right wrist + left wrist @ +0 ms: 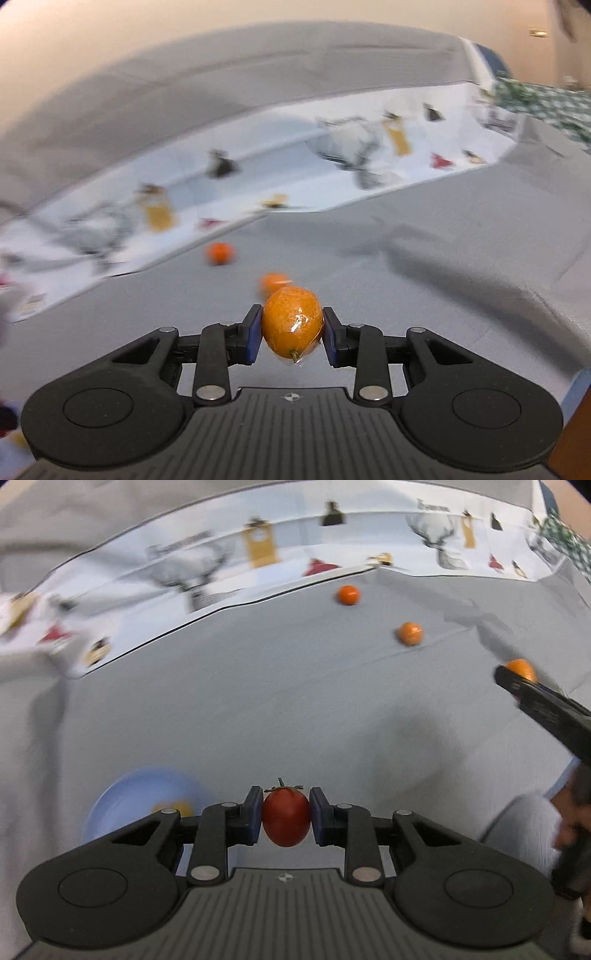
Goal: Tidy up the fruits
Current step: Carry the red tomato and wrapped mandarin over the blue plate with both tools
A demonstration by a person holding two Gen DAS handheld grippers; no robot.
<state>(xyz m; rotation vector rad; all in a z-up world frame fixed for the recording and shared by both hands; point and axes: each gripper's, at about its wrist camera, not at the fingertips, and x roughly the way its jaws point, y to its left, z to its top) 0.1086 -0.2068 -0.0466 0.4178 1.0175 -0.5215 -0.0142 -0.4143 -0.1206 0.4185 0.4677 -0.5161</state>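
The tomato (286, 818) is deep red with a little dark green stem, sitting between dark blue pads (254, 814) on a black claw (286, 821). The kumquats are bright orange, one (291, 323) in shiny clear wrap in the other black claw (291, 334), two more (348, 595) (410, 633) on the plain grey tabletop (258, 701). There's a pale blue plate (125, 805), plus a white cloth (207, 554) printed with grey stags, mustard clocks and red bits.

Gripped red tomato (286, 821); gripped wrapped orange (291, 325).
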